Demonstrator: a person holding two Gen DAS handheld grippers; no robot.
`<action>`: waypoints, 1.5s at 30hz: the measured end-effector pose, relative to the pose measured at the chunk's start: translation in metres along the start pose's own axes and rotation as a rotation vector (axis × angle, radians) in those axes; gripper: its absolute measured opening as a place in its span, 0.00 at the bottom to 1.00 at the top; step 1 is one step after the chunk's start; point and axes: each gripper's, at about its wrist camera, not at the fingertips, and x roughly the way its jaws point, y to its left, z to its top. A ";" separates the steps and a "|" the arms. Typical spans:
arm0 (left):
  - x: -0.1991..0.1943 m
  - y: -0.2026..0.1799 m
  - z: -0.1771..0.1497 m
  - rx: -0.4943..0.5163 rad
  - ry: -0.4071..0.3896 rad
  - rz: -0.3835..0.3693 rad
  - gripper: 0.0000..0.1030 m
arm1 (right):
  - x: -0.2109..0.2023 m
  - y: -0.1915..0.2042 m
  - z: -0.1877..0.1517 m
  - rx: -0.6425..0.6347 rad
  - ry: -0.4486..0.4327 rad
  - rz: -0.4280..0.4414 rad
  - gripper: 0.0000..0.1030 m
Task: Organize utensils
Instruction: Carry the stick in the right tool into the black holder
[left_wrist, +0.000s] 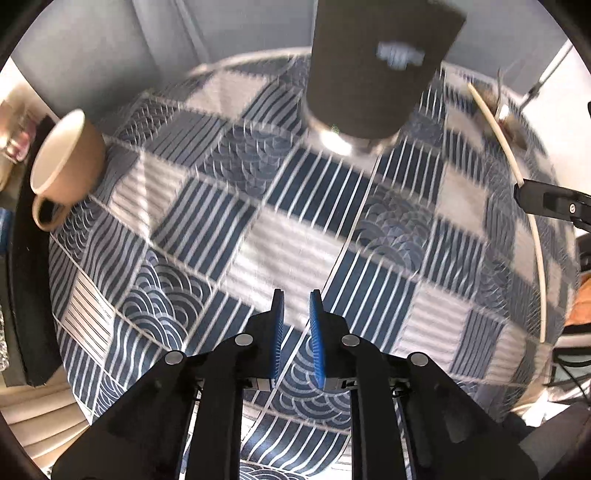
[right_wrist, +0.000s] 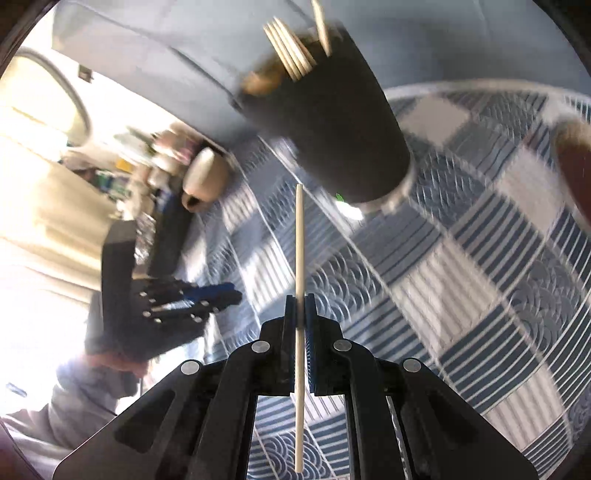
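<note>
A tall dark holder cup (left_wrist: 373, 66) stands at the far side of the blue patterned tablecloth (left_wrist: 258, 236). In the right wrist view the cup (right_wrist: 332, 125) holds several pale chopsticks (right_wrist: 291, 48). My right gripper (right_wrist: 300, 306) is shut on one pale chopstick (right_wrist: 300, 236) that points toward the cup, held above the cloth. In the left wrist view the same chopstick (left_wrist: 517, 173) shows at the right edge in the right gripper (left_wrist: 517, 192). My left gripper (left_wrist: 297, 306) is open and empty above the cloth; it also shows in the right wrist view (right_wrist: 236, 295).
A tan mug (left_wrist: 66, 162) lies on its side at the cloth's left edge, also seen in the right wrist view (right_wrist: 205, 177). A brown object (right_wrist: 576, 166) sits at the far right. Cluttered items lie beyond the table's left side.
</note>
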 end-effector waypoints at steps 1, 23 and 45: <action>-0.007 0.000 0.006 -0.006 -0.011 0.000 0.14 | -0.010 0.007 0.009 -0.024 -0.034 -0.001 0.04; -0.131 -0.024 0.119 0.092 -0.304 0.023 0.15 | -0.089 0.052 0.138 -0.181 -0.342 -0.010 0.04; -0.086 -0.011 0.174 0.031 -0.245 -0.019 0.14 | -0.044 0.038 0.194 -0.279 -0.473 0.065 0.05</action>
